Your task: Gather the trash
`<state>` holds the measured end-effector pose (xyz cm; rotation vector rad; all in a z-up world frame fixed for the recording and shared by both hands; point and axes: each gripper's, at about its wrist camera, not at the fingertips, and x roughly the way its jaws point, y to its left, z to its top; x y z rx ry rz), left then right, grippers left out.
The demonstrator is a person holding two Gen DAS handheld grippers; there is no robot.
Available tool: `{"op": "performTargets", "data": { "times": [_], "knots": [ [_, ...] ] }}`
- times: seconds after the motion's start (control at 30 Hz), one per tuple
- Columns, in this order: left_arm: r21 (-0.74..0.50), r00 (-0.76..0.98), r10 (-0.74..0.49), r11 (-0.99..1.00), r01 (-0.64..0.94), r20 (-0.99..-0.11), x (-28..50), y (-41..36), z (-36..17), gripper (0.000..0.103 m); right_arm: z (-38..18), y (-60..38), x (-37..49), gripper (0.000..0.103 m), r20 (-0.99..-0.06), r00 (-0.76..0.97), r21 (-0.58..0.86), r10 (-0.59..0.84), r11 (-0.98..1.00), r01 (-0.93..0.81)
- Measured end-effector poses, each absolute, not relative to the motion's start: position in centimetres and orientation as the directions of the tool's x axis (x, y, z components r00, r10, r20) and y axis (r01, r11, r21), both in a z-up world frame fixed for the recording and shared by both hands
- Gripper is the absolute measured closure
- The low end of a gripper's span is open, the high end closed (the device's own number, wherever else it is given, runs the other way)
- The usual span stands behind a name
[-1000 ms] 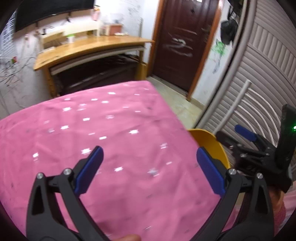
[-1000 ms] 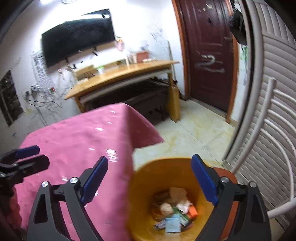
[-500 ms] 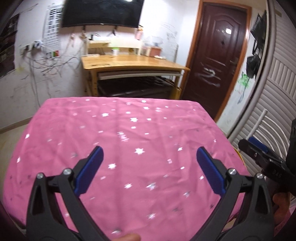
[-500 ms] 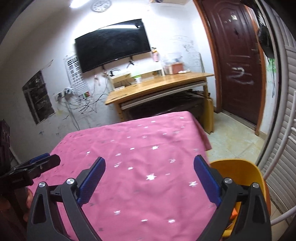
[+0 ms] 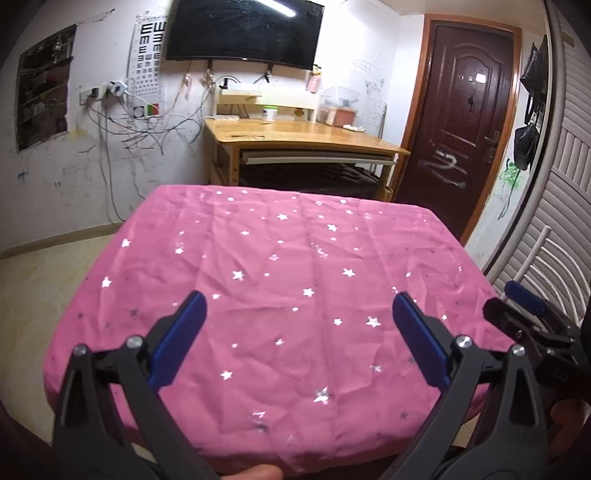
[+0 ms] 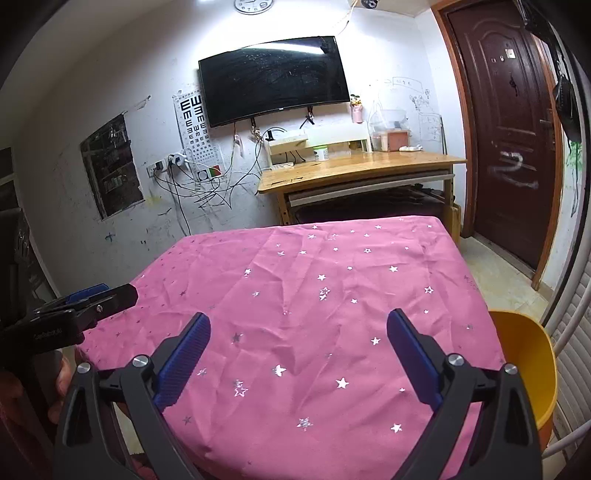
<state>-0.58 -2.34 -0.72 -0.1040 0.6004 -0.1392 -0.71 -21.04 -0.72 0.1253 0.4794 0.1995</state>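
Note:
A table with a pink star-patterned cloth point(image 5: 295, 280) fills both views, also in the right wrist view point(image 6: 314, 295). No trash shows on the cloth. A yellow bin point(image 6: 528, 365) stands at the table's right side; its inside is hidden. My left gripper point(image 5: 299, 339) is open and empty above the near edge of the table; it also shows at the left in the right wrist view point(image 6: 99, 295). My right gripper point(image 6: 297, 350) is open and empty over the near right part; it shows at the right in the left wrist view point(image 5: 517, 302).
A wooden desk point(image 5: 303, 136) stands behind the table under a wall-mounted TV point(image 5: 243, 33). A dark brown door point(image 5: 461, 122) is at the back right. A white slatted chair or rail point(image 5: 535, 258) is close on the right. Bare floor point(image 5: 44, 280) lies to the left.
Both grippers have swung up and left from the yellow bin to face the table and back wall. The bin's trash contents have left view. Both grippers stayed open.

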Motion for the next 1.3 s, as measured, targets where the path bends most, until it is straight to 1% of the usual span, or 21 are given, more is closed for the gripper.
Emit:
{"op": "performTargets", "data": {
  "times": [0.2, 1.3],
  "knots": [
    [-0.136, 0.820, -0.144, 0.987, 0.082, -0.554, -1.2, -1.5, -0.7, 0.007, -0.6, -20.6, -1.3, 0.013, -0.437, 0.870, 0.165, 0.228, 0.971, -0.172],
    [-0.144, 0.814, -0.136, 0.987, 0.066, -0.564, -1.6, -0.9, -0.9, 0.007, -0.6, -19.9, -1.4, 0.011, -0.449, 0.862, 0.152, 0.235, 0.971, -0.185]
  ]
}}
